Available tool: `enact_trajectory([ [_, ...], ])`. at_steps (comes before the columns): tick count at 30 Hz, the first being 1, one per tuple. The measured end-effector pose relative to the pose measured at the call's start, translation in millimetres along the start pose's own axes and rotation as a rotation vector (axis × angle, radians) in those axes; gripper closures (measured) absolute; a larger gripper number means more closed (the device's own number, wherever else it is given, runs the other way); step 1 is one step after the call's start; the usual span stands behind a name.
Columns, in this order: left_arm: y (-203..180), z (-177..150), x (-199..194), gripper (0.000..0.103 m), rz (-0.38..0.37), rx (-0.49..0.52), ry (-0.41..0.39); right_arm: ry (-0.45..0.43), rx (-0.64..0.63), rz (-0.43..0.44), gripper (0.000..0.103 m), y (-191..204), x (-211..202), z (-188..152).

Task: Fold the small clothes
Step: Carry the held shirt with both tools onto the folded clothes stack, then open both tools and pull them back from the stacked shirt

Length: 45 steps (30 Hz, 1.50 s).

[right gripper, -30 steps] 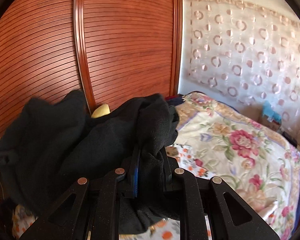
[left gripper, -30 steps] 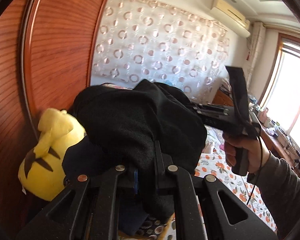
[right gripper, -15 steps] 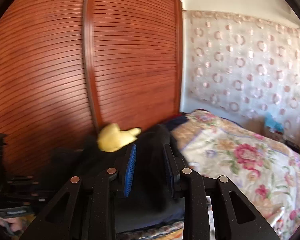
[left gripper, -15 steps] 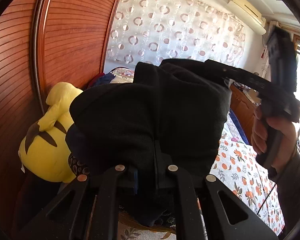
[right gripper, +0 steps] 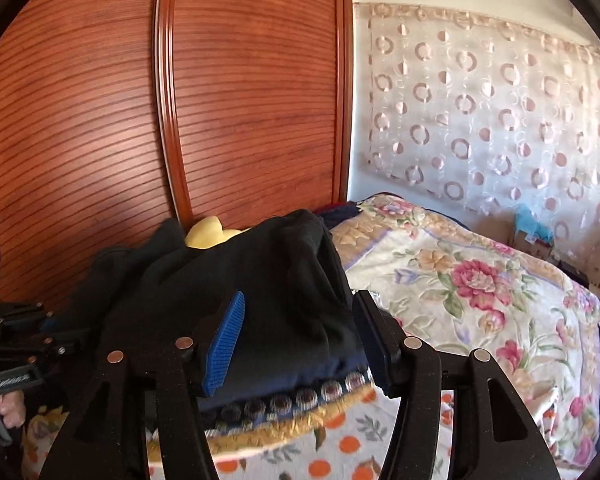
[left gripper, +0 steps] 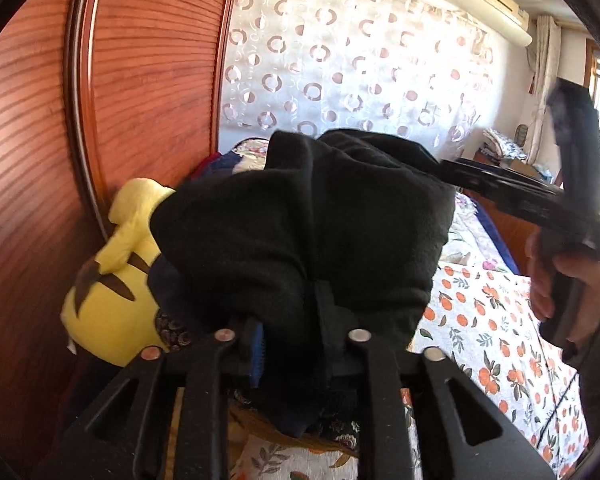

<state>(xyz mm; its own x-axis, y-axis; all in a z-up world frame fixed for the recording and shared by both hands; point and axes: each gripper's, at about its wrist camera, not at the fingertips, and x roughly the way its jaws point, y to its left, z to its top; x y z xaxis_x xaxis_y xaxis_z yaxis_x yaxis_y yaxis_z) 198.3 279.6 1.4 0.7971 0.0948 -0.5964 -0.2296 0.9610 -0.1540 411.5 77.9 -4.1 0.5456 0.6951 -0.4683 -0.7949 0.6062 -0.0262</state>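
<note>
Left gripper (left gripper: 290,332) opening, black garment (left gripper: 300,220) bunched between its jaws; right gripper (right gripper: 296,328) released, opening; yellow plush (left gripper: 112,280) just behind garment.

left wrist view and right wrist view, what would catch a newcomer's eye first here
The bunched black garment fills the middle of the left wrist view, its folds running down between the left gripper as that opens. A bright yellow plush toy sits just left of it against the red-brown wooden wardrobe doors. In the right wrist view the right gripper is opening clear of the garment, with the floral quilt spreading to the right.
</note>
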Motion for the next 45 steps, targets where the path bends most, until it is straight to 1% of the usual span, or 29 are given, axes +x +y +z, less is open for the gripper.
enact_trajectory([
  [2, -1.5, 0.5, -9.7, 0.068, 0.004, 0.006, -0.013, -0.01, 0.015, 0.003, 0.045, 10.2, -27.9, -11.4],
  [5, -7.0, -0.6, -24.2, 0.058, 0.017, 0.025, -0.027, -0.025, 0.027, -0.005, 0.045, 20.4, -51.3, -27.0],
  [7, -13.6, -1.6, -35.4, 0.057, 0.036, 0.049, -0.049, -0.029, 0.041, -0.008, 0.045, 24.2, -68.5, -37.9],
  [11, -32.6, -1.9, -57.6, 0.056, 0.035, 0.095, -0.075, -0.052, 0.065, -0.027, 0.045, 29.6, -110.1, -53.9],
  [12, -36.6, -2.0, -61.3, 0.053, 0.032, 0.104, -0.08, -0.057, 0.074, -0.032, 0.045, 30.1, -119.2, -58.2],
  [13, -41.4, -2.5, -65.3, 0.045, 0.026, 0.113, -0.085, -0.063, 0.085, -0.037, 0.045, 30.7, -131.3, -63.2],
  [14, -46.9, -3.3, -70.2, 0.028, 0.015, 0.121, -0.094, -0.067, 0.094, -0.041, 0.045, 31.0, -140.1, -67.0],
  [15, -52.1, -4.3, -74.9, 0.024, 0.004, 0.129, -0.105, -0.072, 0.103, -0.046, 0.045, 32.5, -147.2, -69.4],
  [18, -69.1, -6.7, -83.3, 0.024, -0.013, 0.16, -0.113, -0.085, 0.123, -0.063, 0.045, 37.2, -167.3, -79.1],
  [19, -75.4, -7.6, -85.1, 0.022, -0.018, 0.17, -0.116, -0.088, 0.127, -0.07, 0.045, 38.6, -172.5, -81.5],
  [20, -82.1, -9.4, -86.6, 0.02, -0.022, 0.18, -0.123, -0.092, 0.132, -0.077, 0.045, 40.8, -177.8, -83.7],
  [22, -96.2, -14.0, -90.5, 0.02, -0.029, 0.203, -0.148, -0.099, 0.144, -0.088, 0.045, 44.2, -187.9, -89.3],
  [25, -115.2, -18.8, -89.1, 0.02, -0.006, 0.224, -0.149, -0.107, 0.159, -0.11, 0.044, 51.4, -203.8, -98.7],
  [27, -125.7, -22.7, -88.8, 0.02, -0.041, 0.221, -0.147, -0.115, 0.166, -0.13, 0.041, 54.6, -215.9, -104.9],
  [30, -142.4, -29.0, -91.0, 0.02, -0.07, 0.23, -0.142, -0.129, 0.183, -0.168, 0.036, 60.6, -234.2, -113.8],
  [34, -166.6, -37.5, -100.4, 0.02, -0.148, 0.243, -0.135, -0.146, 0.218, -0.214, 0.03, 67.7, -261.0, -125.9],
  [37, -184.5, -42.5, -114.2, 0.02, -0.169, 0.258, -0.162, -0.155, 0.227, -0.274, 0.027, 79.4, -279.7, -133.6],
  [40, -201.3, -45.9, -128.7, 0.02, -0.173, 0.267, -0.185, -0.174, 0.234, -0.316, 0.026, 94.5, -301.6, -141.2],
  [43, -214.9, -49.3, -142.9, 0.02, -0.217, 0.264, -0.201, -0.204, 0.237, -0.366, 0.026, 110.1, -322.1, -147.0],
  [45, -222.9, -51.1, -150.9, 0.02, -0.227, 0.267, -0.211, -0.218, 0.25, -0.391, 0.025, 118.5, -333.2, -147.8],
])
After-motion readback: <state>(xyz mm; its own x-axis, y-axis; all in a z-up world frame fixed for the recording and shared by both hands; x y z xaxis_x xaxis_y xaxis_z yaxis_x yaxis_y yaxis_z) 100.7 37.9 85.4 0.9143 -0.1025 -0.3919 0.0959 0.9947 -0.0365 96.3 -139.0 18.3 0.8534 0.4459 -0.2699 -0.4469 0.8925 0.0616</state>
